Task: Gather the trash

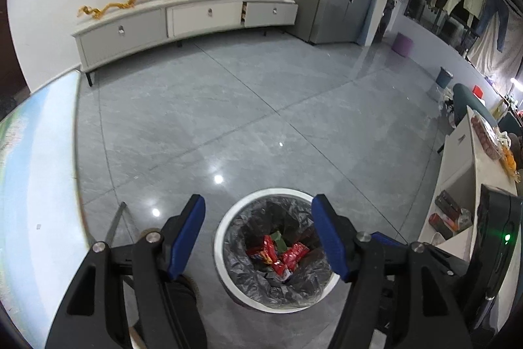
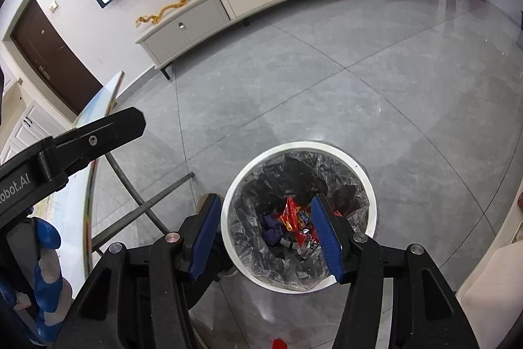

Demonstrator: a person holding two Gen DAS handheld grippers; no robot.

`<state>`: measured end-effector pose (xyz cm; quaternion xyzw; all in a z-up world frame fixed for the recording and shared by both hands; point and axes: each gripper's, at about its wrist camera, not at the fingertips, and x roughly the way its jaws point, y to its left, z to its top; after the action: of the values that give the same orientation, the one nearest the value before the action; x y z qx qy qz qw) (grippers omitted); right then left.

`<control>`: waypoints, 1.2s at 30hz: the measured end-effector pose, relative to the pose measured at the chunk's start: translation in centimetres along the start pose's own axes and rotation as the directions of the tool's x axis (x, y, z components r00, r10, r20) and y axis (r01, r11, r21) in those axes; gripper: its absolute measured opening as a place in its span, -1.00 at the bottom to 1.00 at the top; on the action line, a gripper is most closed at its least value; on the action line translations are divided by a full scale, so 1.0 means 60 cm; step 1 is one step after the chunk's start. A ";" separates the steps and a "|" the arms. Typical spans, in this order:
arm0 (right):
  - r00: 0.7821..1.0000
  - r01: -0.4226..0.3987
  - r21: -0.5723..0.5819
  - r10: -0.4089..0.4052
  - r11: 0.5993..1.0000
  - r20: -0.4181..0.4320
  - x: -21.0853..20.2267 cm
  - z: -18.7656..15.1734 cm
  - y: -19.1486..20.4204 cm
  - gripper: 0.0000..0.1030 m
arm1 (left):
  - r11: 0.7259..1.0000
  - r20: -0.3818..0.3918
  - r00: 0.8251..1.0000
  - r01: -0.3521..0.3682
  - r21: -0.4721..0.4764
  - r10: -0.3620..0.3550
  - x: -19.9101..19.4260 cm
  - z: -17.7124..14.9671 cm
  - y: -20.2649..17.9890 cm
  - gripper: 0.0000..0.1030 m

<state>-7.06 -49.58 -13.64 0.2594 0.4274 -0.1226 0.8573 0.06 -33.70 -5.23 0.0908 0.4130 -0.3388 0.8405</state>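
Note:
A white round trash bin (image 1: 219, 237) with a clear-grey liner stands on the grey tile floor. Inside lie red snack wrappers (image 1: 278, 255) and a green piece. My left gripper (image 1: 258, 237) is open and empty, held above the bin. In the right wrist view the same bin (image 2: 233, 185) holds red wrappers (image 2: 291, 213) and a purple scrap (image 2: 271, 224). My right gripper (image 2: 263, 237) is open and empty, above the bin's mouth. A small red piece (image 2: 279, 343) lies on the floor at the bottom edge.
A glass table edge (image 2: 98, 126) with metal legs (image 2: 147, 205) is on the left. The left gripper's body (image 2: 72, 146) and a gloved hand (image 2: 45, 254) show at left. A white TV cabinet (image 1: 183, 22) stands along the far wall. A white counter (image 1: 457, 172) is at right.

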 end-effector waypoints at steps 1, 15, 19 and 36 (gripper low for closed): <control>1.000 0.002 -0.004 -0.002 1.000 0.008 -0.006 0.000 0.004 0.12 | 1.000 0.017 1.000 -0.009 -0.001 0.009 -0.012 -0.001 0.004 0.35; 0.990 0.024 -0.071 -0.014 0.997 0.138 -0.095 0.006 0.078 0.35 | 0.992 0.181 0.976 -0.115 -0.055 0.123 -0.145 -0.027 0.065 0.46; 0.985 0.020 -0.091 -0.004 0.996 0.174 -0.116 0.007 0.109 0.44 | 0.980 0.223 0.955 -0.182 -0.078 0.196 -0.190 -0.047 0.096 0.46; 0.963 0.003 -0.238 0.062 0.971 0.264 -0.143 -0.012 0.262 0.88 | 0.861 0.261 0.831 -0.420 -0.287 0.492 -0.312 -0.136 0.272 0.47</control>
<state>-5.90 -36.14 -1.83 0.1429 0.3145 -0.0922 0.9339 -2.60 -8.62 1.61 0.0376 0.2692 -0.0901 0.9581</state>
